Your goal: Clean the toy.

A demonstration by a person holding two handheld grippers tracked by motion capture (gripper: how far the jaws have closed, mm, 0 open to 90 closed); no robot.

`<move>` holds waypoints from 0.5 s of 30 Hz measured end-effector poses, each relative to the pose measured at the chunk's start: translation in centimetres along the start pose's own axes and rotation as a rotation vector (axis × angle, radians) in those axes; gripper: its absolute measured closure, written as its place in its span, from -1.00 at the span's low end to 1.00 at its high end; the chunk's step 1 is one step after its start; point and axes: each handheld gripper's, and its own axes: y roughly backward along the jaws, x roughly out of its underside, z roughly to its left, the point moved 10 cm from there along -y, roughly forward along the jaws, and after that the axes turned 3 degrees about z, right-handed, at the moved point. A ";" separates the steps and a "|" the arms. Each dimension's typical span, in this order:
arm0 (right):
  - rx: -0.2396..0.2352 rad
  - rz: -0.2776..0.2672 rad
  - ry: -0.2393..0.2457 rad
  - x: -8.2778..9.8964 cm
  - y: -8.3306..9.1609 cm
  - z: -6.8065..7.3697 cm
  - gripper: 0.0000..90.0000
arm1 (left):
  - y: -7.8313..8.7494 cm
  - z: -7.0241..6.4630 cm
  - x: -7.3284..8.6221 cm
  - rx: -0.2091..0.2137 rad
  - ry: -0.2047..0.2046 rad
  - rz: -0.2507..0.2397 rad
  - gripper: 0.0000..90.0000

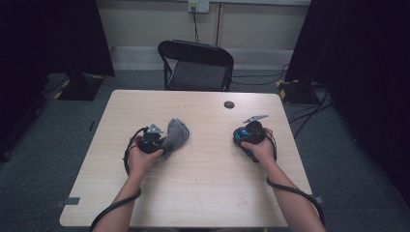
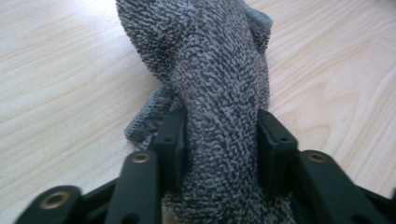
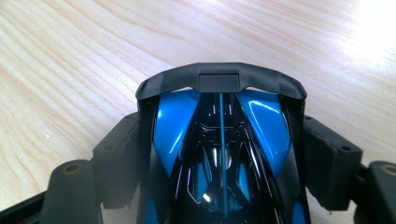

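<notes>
The left gripper [image 2: 219, 140] had its jaws pressed against a grey cloth [image 2: 210, 70] on the table [image 1: 203, 193]. The right gripper [image 3: 224, 140] clamped a blue-and-black toy car [image 3: 219, 140], its lower end cut off.

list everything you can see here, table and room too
grey terry cloth: 1, grey, bunched on the table's left half, between the left gripper's jaws
toy car: 1, glossy blue and black, on the table's right half, clamped between the right gripper's jaws
table: 1, light wood grain, centre of the room
round cap: 1, dark, set in the tabletop near its far edge
folding chair: 1, black, behind the table
wall socket: 1, pale, on the far wall, a cable hanging from it
left gripper: 1, black, pads against the cloth's sides
right gripper: 1, black, shut on the car
forearms: 2, bare, entering from the bottom edge
</notes>
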 end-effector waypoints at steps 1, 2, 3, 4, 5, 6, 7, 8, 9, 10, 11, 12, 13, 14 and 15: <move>-0.001 -0.001 0.004 0.0 0.0 0.0 -0.46 | 0.0 0.0 0.0 0.002 0.001 0.000 0.22; 0.000 -0.002 0.007 0.0 0.0 0.0 -0.48 | -0.1 -0.1 0.0 0.002 0.006 -0.004 0.18; -0.003 -0.004 0.007 0.0 0.0 0.0 -0.49 | -0.1 -0.1 -0.1 0.000 0.003 -0.004 0.14; -0.003 0.001 0.001 0.1 0.1 0.0 -0.48 | -0.2 -0.2 -0.1 0.000 0.000 -0.002 0.10; -0.005 -0.004 -0.001 0.0 0.1 0.0 -0.50 | -0.2 -0.2 -0.1 -0.001 -0.001 -0.002 0.05; -0.007 -0.006 0.001 0.0 0.1 0.0 -0.50 | -0.2 -0.2 -0.1 -0.001 -0.001 -0.002 0.00; -0.007 -0.006 0.001 0.0 0.1 0.0 -0.50 | -0.3 -0.3 -0.2 -0.003 0.002 -0.002 0.00; -0.004 -0.004 0.005 0.0 0.2 0.0 -0.51 | -0.3 -0.4 -0.2 -0.005 0.001 0.003 -0.09; -0.010 -0.011 0.008 -0.1 0.3 0.0 -0.52 | -0.3 -0.4 -0.2 -0.005 -0.002 0.005 -0.14; -0.009 -0.009 0.010 -0.1 0.4 0.0 -0.53 | -0.4 -0.5 -0.2 -0.006 -0.004 0.006 -0.16; -0.014 -0.013 0.007 -0.2 0.4 0.0 -0.55 | -0.4 -0.5 -0.2 -0.007 0.000 0.005 -0.19; -0.017 -0.016 0.007 -0.3 0.5 0.0 -0.54 | -0.3 -0.5 -0.2 -0.013 -0.003 0.007 -0.21; -0.017 -0.019 0.008 -0.3 0.6 0.0 -0.54 | -0.3 -0.5 -0.3 -0.016 -0.001 0.008 -0.24; -0.016 -0.021 0.010 -0.4 0.7 0.0 -0.55 | -0.3 -0.4 -0.3 -0.020 0.005 0.011 -0.28; -0.016 -0.022 0.009 -0.4 0.8 0.0 -0.55 | -0.3 -0.4 -0.3 -0.024 0.009 0.013 -0.32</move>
